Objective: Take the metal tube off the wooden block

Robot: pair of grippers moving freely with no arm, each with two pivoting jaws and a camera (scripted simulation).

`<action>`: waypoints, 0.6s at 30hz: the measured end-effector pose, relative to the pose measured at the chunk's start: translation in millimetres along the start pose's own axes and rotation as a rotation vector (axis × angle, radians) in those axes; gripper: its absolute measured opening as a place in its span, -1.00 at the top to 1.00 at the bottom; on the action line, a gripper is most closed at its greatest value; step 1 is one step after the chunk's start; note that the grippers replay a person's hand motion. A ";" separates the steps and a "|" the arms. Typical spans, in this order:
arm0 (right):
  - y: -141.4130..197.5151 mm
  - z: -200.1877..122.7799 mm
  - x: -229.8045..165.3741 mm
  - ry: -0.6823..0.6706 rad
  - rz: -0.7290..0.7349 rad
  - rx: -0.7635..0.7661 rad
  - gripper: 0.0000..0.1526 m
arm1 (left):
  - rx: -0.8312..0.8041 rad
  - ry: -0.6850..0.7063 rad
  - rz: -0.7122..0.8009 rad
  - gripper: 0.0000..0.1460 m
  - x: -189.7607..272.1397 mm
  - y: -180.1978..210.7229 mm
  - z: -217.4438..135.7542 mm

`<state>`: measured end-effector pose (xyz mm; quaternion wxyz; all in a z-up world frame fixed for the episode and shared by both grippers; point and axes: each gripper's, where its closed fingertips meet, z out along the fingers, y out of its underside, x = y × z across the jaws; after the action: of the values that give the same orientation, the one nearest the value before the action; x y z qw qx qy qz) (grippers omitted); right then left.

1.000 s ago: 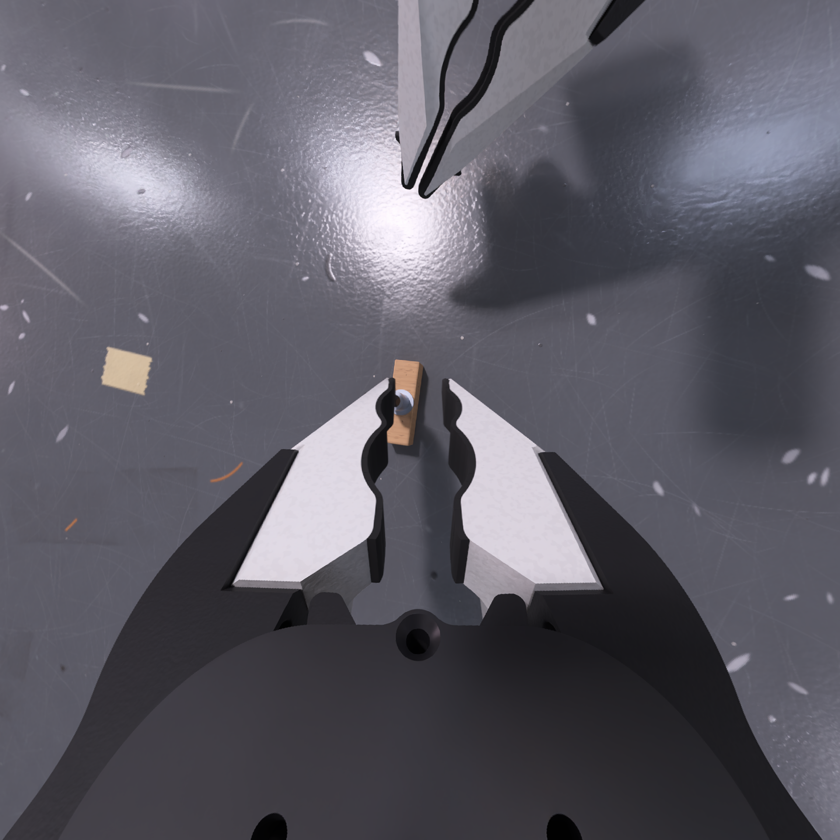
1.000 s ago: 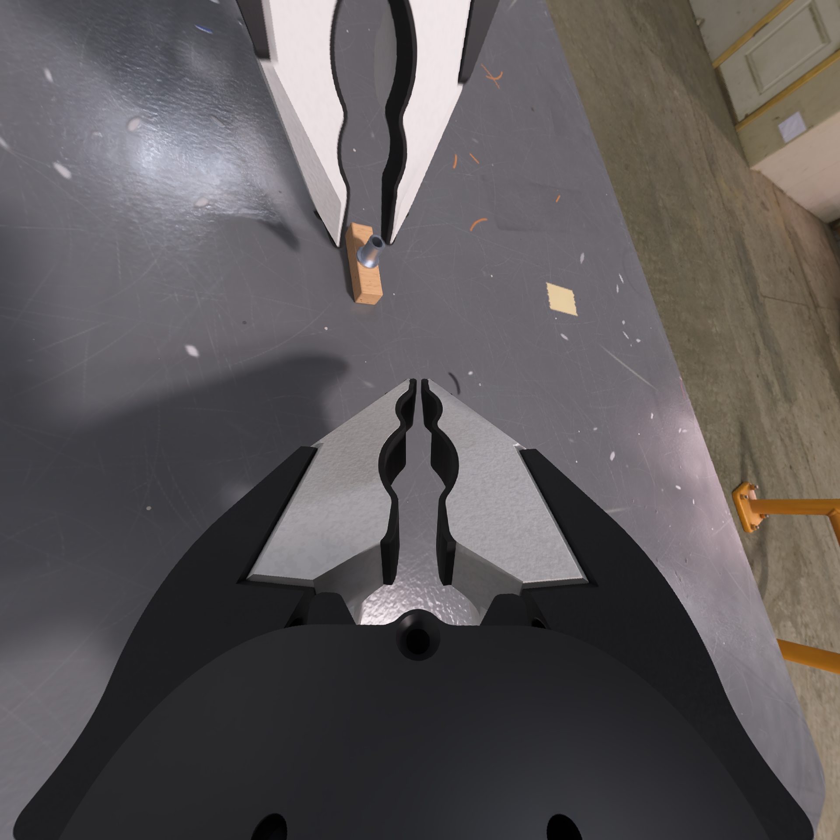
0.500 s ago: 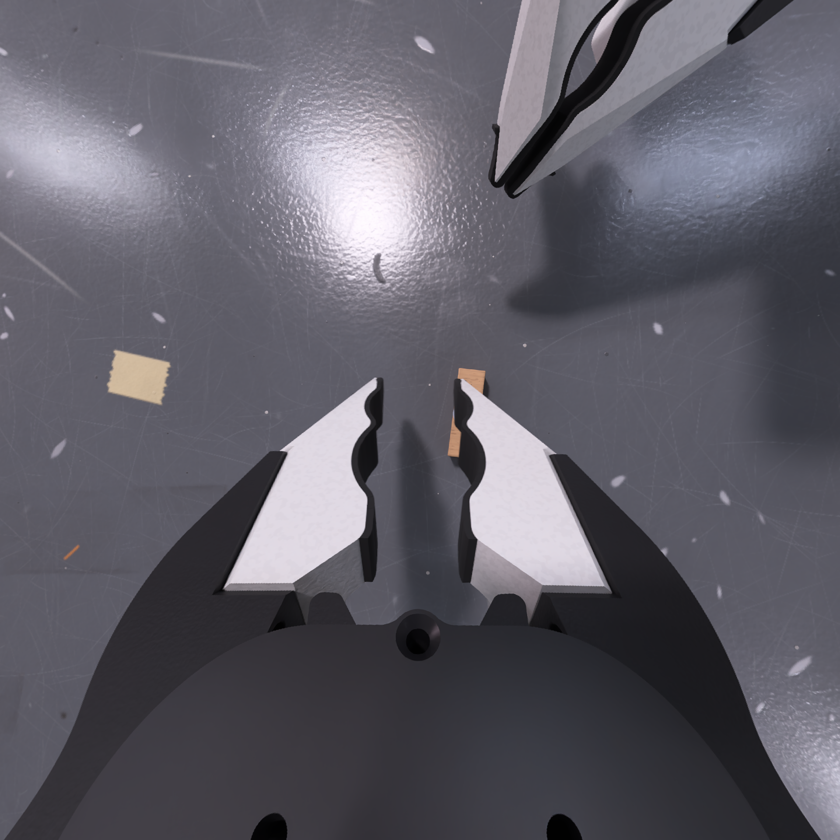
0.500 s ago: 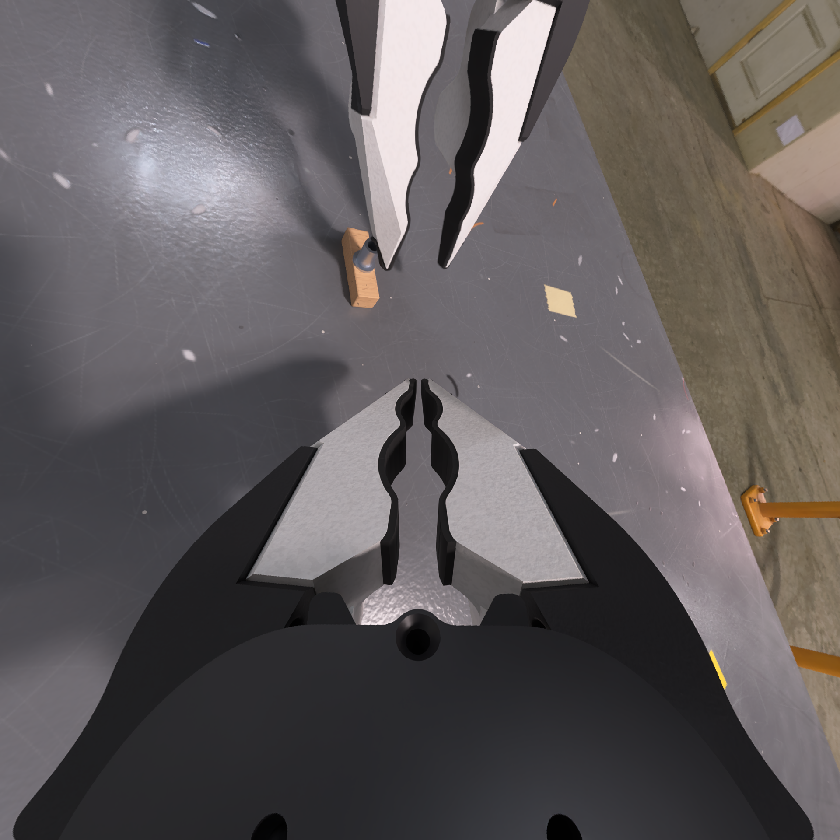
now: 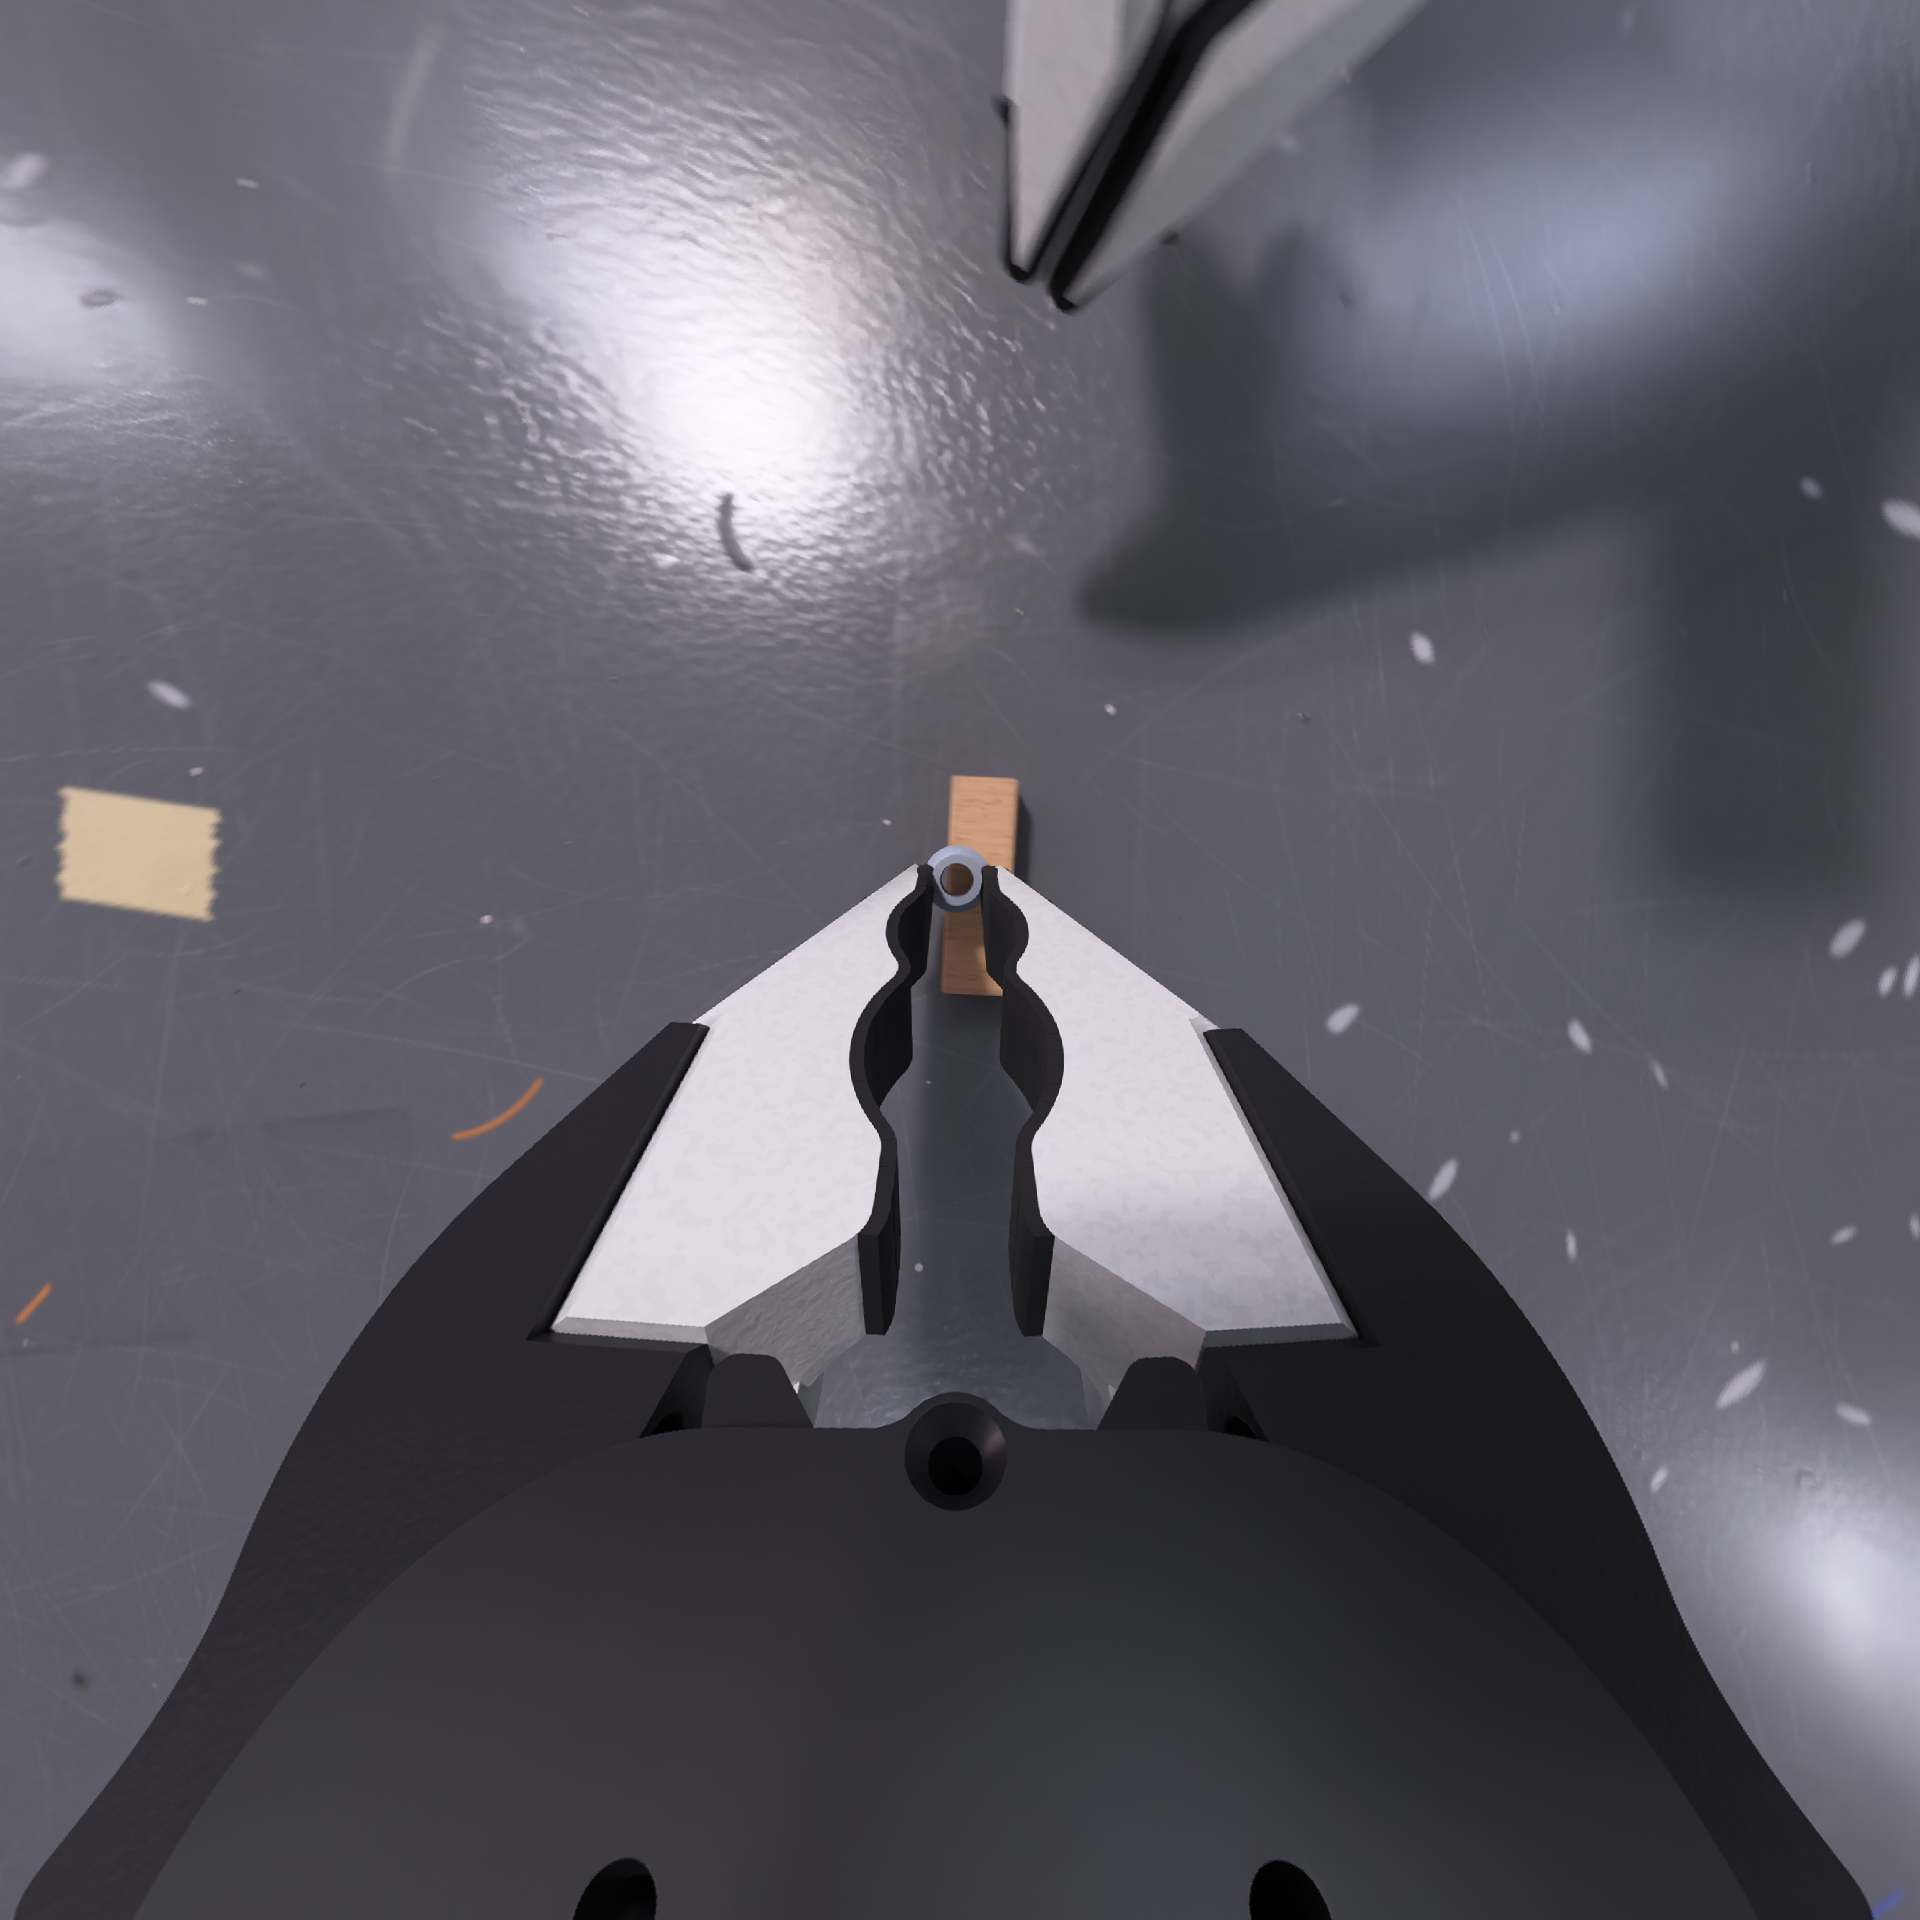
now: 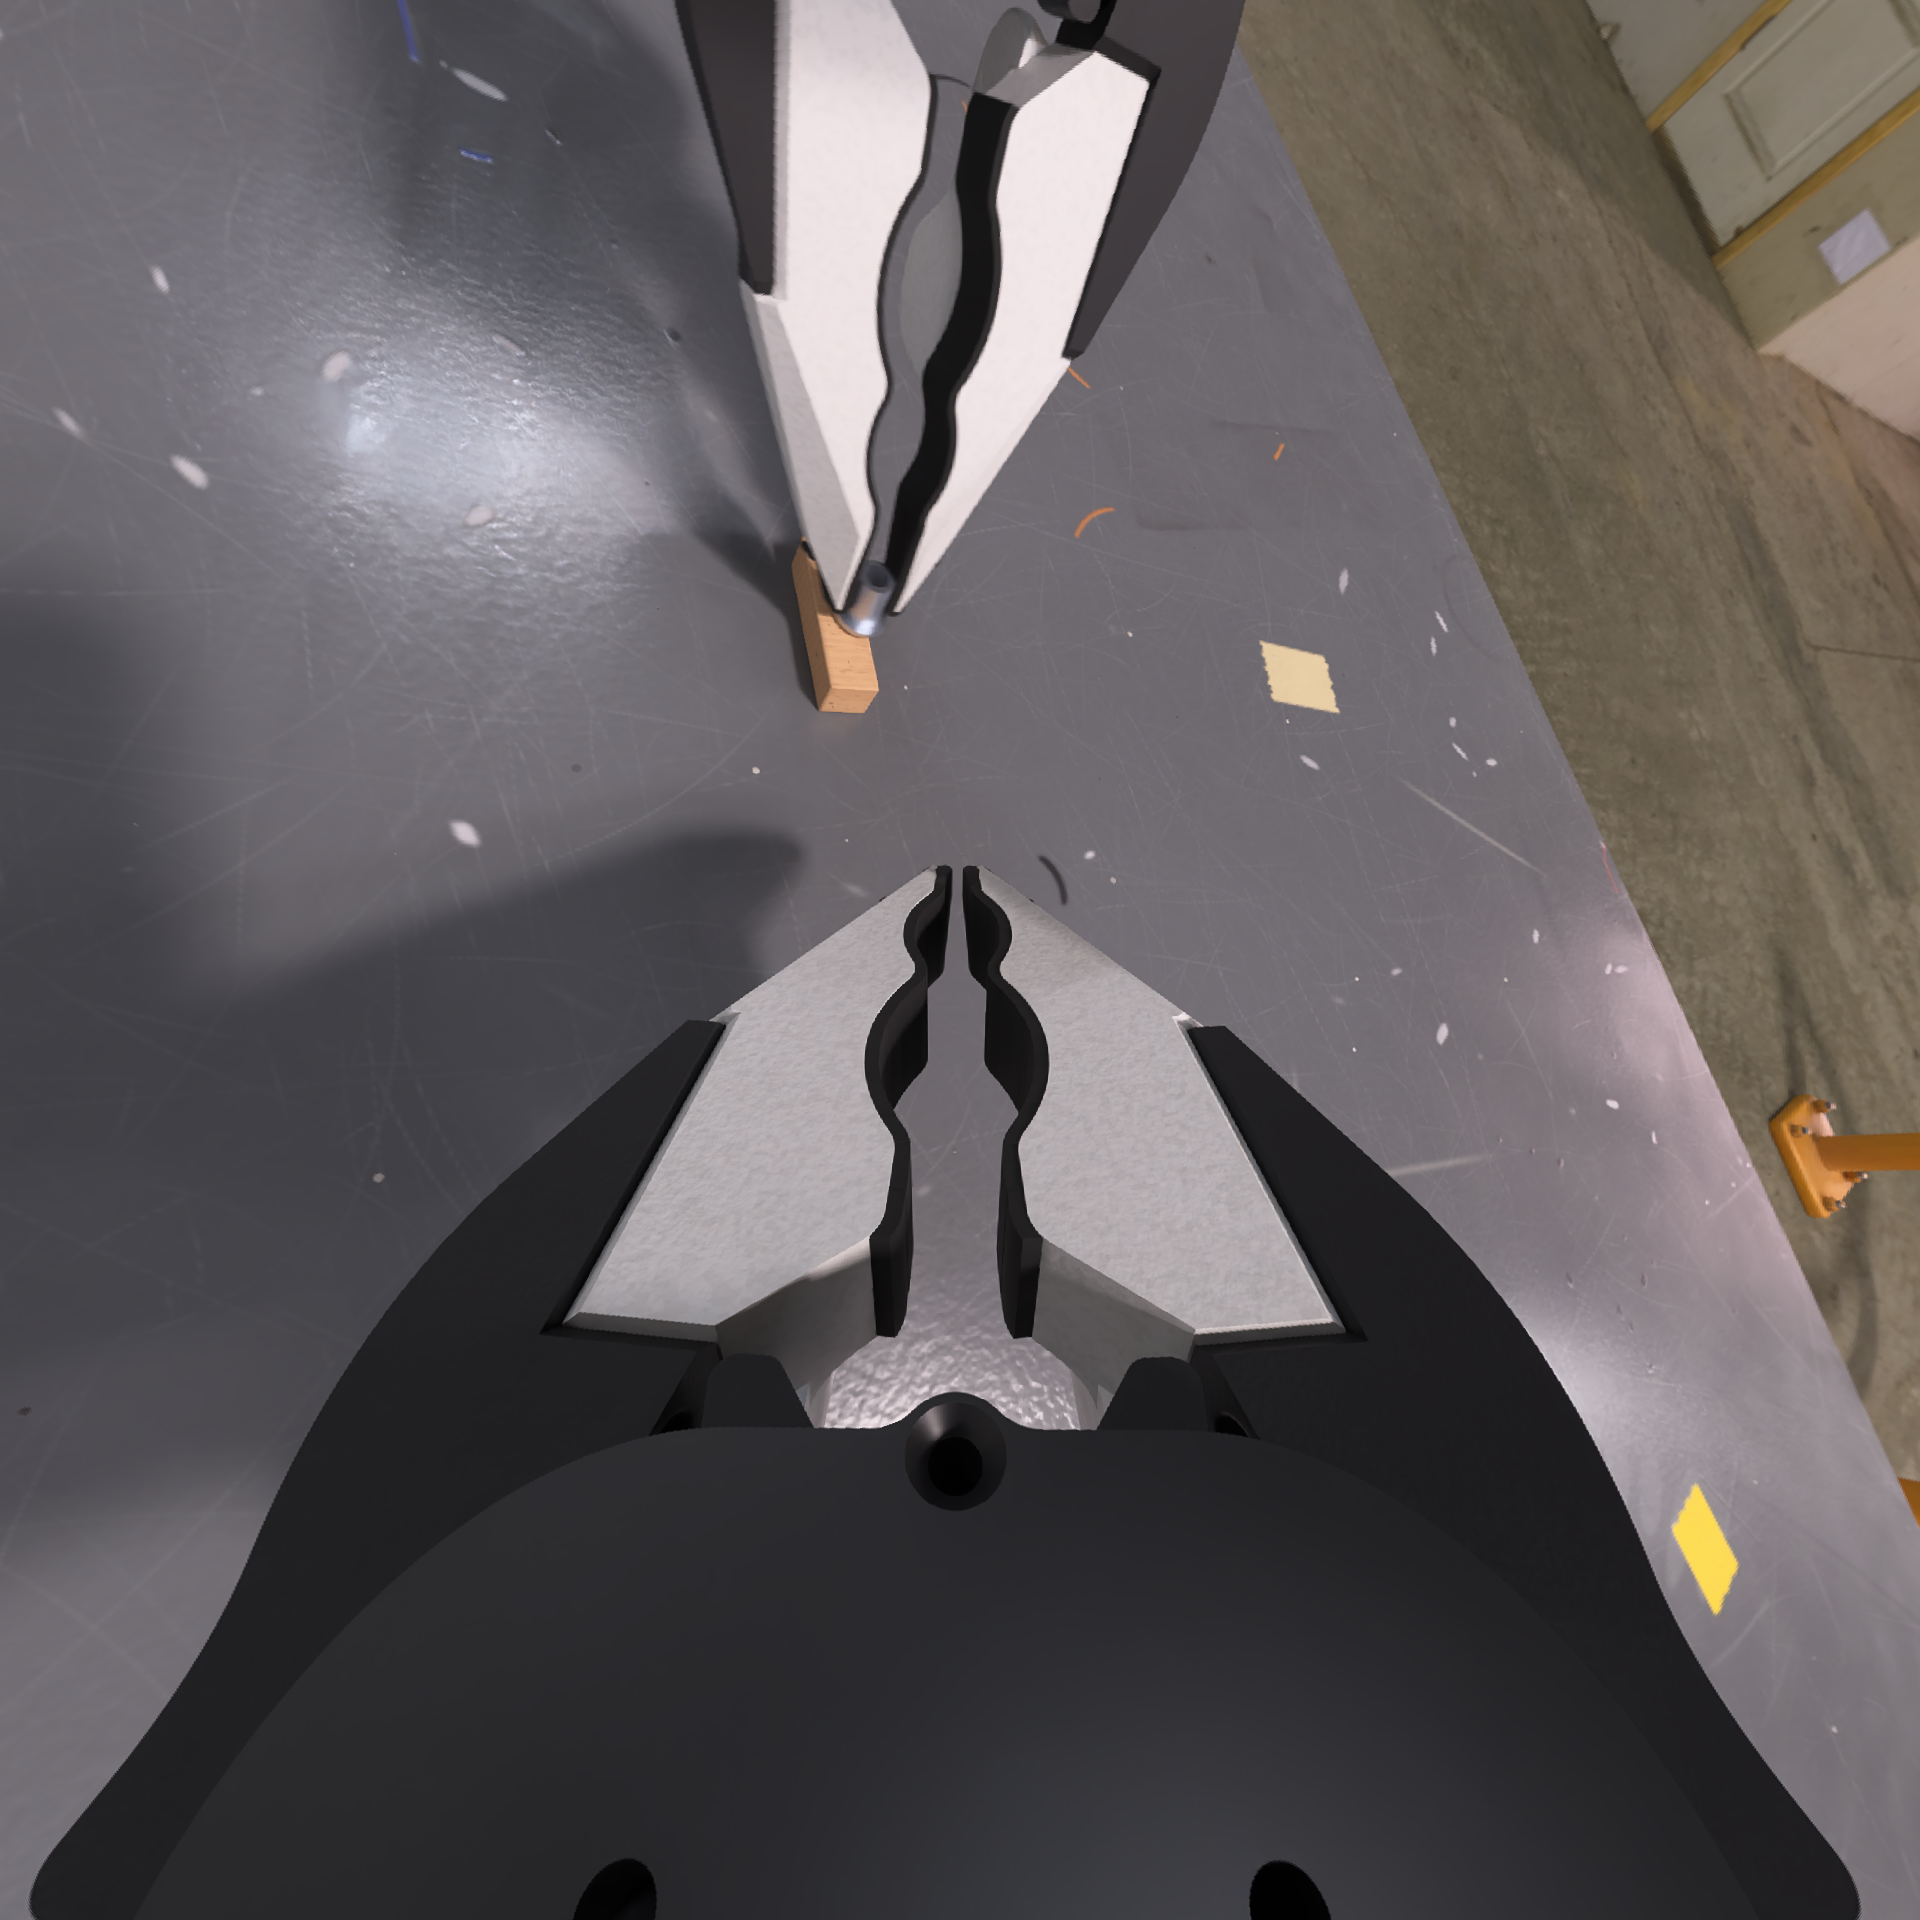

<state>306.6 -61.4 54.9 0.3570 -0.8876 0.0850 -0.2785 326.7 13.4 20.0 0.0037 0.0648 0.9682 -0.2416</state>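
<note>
Left jaws: on my left gripper (image 5: 957, 881) they are clenched on the metal tube (image 5: 956, 881), pinching it at the very fingertips; I look straight down its open bore.
Right jaws: on my right gripper (image 6: 957, 878) they are drawn almost together with only a thin slit between the tips, and nothing sits between them.
Tube position: in the right wrist view the metal tube (image 6: 871, 605) stands upright between the left gripper's (image 6: 878, 597) tips, its lower end at the top face of the wooden block (image 6: 840, 657); I cannot tell whether it has lifted clear.
Block position: the wooden block (image 5: 981, 821) lies flat on the grey table (image 5: 416, 623), running from 12 o'clock to 6 o'clock under my left fingertips, one end showing beyond them and the other showing in the gap behind the tube.
Other gripper: from the left wrist view the right gripper (image 5: 1049, 281) hangs at 1 o'clock, well apart from the block.
Markings: I can read no brand or writing; a tan tape patch (image 5: 137, 852) lies at 9 o'clock and a yellow patch (image 6: 1704, 1548) near the table's right edge.
</note>
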 end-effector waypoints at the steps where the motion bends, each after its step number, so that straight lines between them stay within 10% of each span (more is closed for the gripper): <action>1: -0.9 -0.7 -0.4 -0.002 0.008 0.002 0.97 | 0.023 -0.019 -0.025 0.88 -3.8 -2.8 -2.0; 18: -37.7 14.0 14.0 0.013 0.352 0.075 0.97 | 0.824 -0.067 -0.409 0.88 -14.6 -73.6 -84.7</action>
<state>324.2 -30.5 78.4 0.4327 -0.8431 0.2307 -0.2206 333.8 -13.1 129.7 -0.0390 -0.1393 0.7838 -0.6039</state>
